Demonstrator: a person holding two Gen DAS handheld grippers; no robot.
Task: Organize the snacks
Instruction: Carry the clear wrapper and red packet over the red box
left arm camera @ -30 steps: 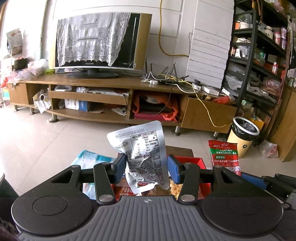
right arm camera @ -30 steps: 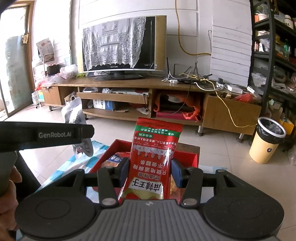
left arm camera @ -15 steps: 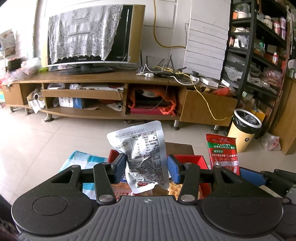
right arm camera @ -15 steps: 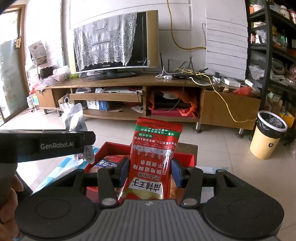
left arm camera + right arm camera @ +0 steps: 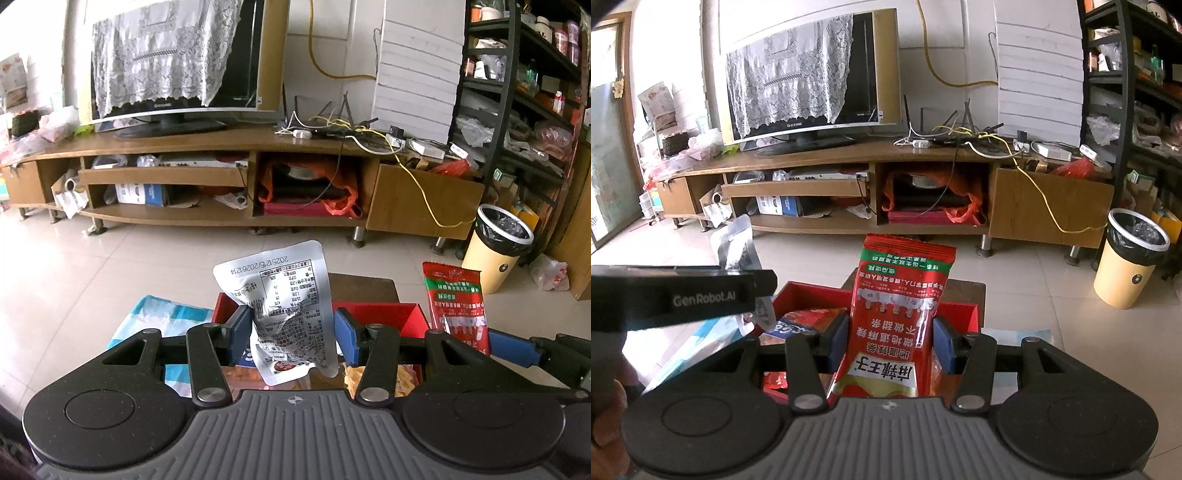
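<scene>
My left gripper is shut on a crinkled silver snack pouch that stands upright between its blue pads, printed side toward the camera. My right gripper is shut on a tall red snack packet with white lettering. Both hang above an open red box that holds several snack packs. In the left wrist view the red packet shows at the right, over the red box. In the right wrist view the silver pouch peeks up behind the left gripper's black body.
The box sits on a small brown table over a tiled floor. A blue and white bag lies to its left. Beyond stand a long wooden TV stand, a yellow bin and dark shelving. A hand shows at the left edge.
Both grippers have moved forward and slightly down with their packets still gripped; the TV stand looms closer and more of the red box shows below.
</scene>
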